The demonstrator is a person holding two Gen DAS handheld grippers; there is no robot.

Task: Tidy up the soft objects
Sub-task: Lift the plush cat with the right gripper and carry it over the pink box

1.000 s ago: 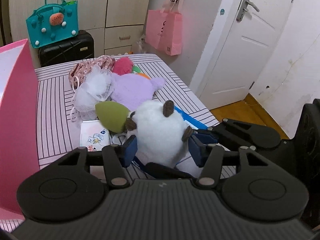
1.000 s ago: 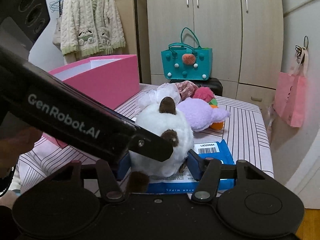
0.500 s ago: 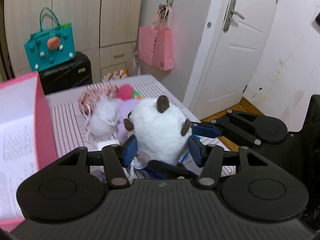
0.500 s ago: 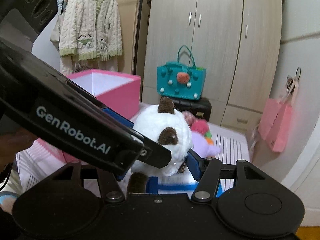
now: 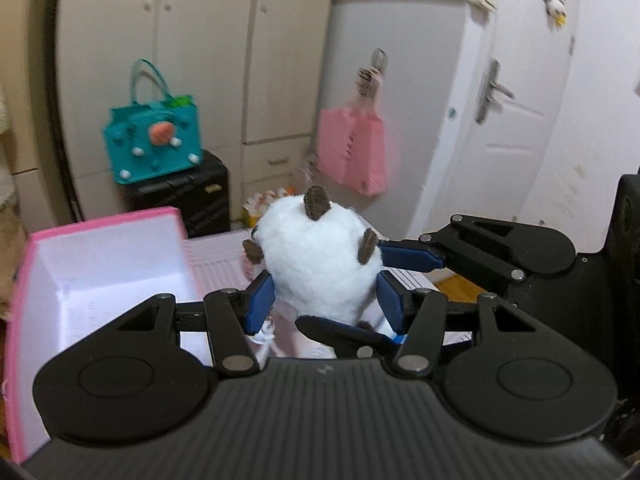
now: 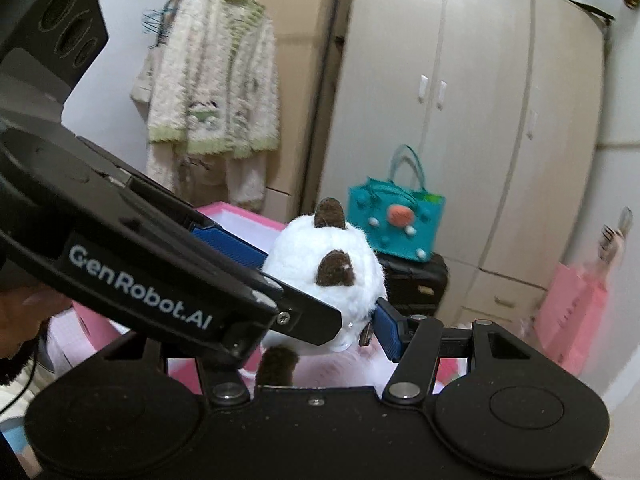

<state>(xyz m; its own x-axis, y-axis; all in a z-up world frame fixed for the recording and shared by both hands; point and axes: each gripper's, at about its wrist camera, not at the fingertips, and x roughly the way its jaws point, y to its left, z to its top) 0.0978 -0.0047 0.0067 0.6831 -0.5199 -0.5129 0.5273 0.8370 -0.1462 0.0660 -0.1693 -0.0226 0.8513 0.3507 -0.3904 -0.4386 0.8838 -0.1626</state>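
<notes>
A white plush toy (image 5: pixel 320 264) with brown ears hangs in the air, gripped from two sides. My left gripper (image 5: pixel 326 300) is shut on its lower body, a blue pad on each flank. My right gripper (image 5: pixel 412 256) comes in from the right and presses on the toy's right side. In the right wrist view the same plush toy (image 6: pixel 332 264) sits between the pads of my right gripper (image 6: pixel 320 330); its left pad is hidden behind the left gripper's arm, whose blue finger (image 6: pixel 228 244) lies against the toy. An open pink box (image 5: pixel 104 222) stands below and to the left.
A teal handbag (image 5: pixel 154 140) sits on a black suitcase (image 5: pixel 180 200) by the wardrobe. A pink paper bag (image 5: pixel 352 152) hangs on the wall beside a white door (image 5: pixel 516 120). A knitted cardigan (image 6: pixel 212 100) hangs on a rack. A person's hand (image 6: pixel 24 320) holds the left gripper.
Both grippers have risen with the plush toy held between them, off the striped bed. The other toys on the bed have dropped out of view, and the pink box's open inside now shows.
</notes>
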